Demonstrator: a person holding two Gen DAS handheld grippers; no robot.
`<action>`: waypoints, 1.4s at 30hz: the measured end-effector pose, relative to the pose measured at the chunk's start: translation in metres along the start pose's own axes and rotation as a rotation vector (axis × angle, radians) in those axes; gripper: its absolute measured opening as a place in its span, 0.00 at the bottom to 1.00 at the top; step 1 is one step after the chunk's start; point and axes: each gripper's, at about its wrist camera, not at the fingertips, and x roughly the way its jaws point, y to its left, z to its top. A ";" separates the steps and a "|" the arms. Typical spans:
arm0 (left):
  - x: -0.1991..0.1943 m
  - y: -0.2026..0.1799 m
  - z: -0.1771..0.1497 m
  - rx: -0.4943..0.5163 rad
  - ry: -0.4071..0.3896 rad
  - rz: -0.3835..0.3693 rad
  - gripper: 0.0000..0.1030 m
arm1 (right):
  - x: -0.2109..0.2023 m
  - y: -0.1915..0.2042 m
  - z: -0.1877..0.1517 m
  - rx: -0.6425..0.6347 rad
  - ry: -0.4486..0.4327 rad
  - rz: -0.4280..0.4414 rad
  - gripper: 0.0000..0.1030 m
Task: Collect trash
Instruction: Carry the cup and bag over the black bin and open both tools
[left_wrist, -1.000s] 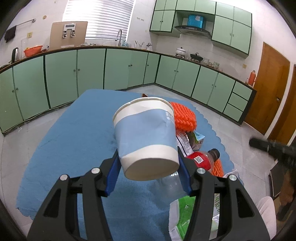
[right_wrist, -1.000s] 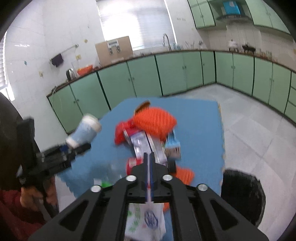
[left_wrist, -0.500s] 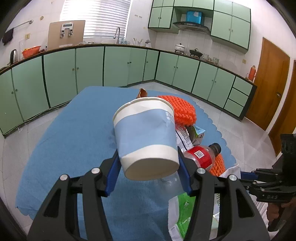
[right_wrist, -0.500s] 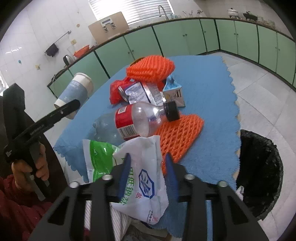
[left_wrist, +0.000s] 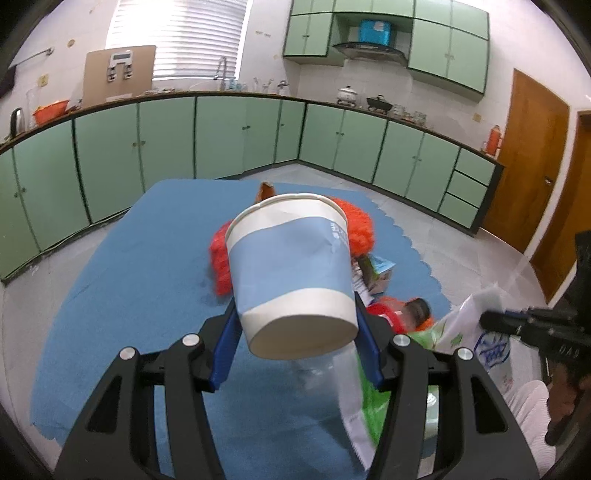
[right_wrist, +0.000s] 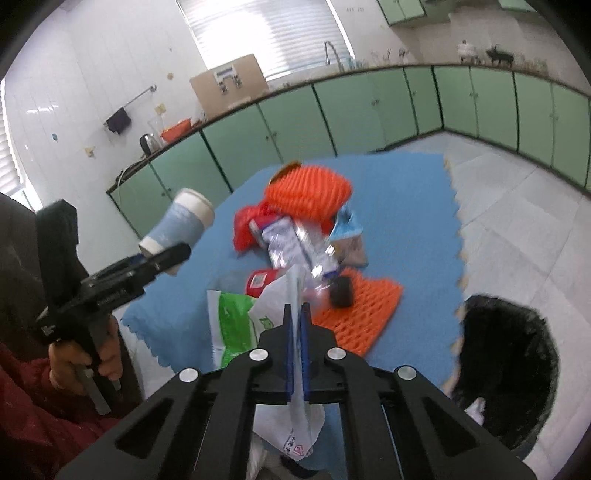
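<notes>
My left gripper (left_wrist: 295, 325) is shut on a blue and white paper cup (left_wrist: 291, 273) and holds it above the blue mat (left_wrist: 122, 295); the cup also shows in the right wrist view (right_wrist: 177, 229). My right gripper (right_wrist: 296, 314) is shut on a white plastic bag (right_wrist: 295, 435), lifted off the mat; the bag shows in the left wrist view (left_wrist: 491, 332). On the mat lie a clear bottle with a red label (right_wrist: 258, 280), a green and white wrapper (right_wrist: 231, 325), orange foam nets (right_wrist: 306, 192) and a small carton (right_wrist: 347, 232).
A black-lined trash bin (right_wrist: 513, 373) stands on the floor right of the mat. Green kitchen cabinets (left_wrist: 221, 136) line the far walls. A wooden door (left_wrist: 532, 158) is at the right.
My right gripper closed on the white bag and raised it from the mat. My left gripper kept hold of the cup and shifted slightly.
</notes>
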 end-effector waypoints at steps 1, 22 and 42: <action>0.001 -0.005 0.002 0.009 -0.004 -0.014 0.52 | -0.009 -0.001 0.003 -0.004 -0.018 -0.012 0.04; 0.084 -0.163 0.018 0.193 0.023 -0.330 0.52 | -0.130 -0.104 0.000 0.176 -0.279 -0.517 0.04; 0.199 -0.265 -0.021 0.305 0.227 -0.441 0.63 | -0.092 -0.243 -0.055 0.438 -0.153 -0.694 0.05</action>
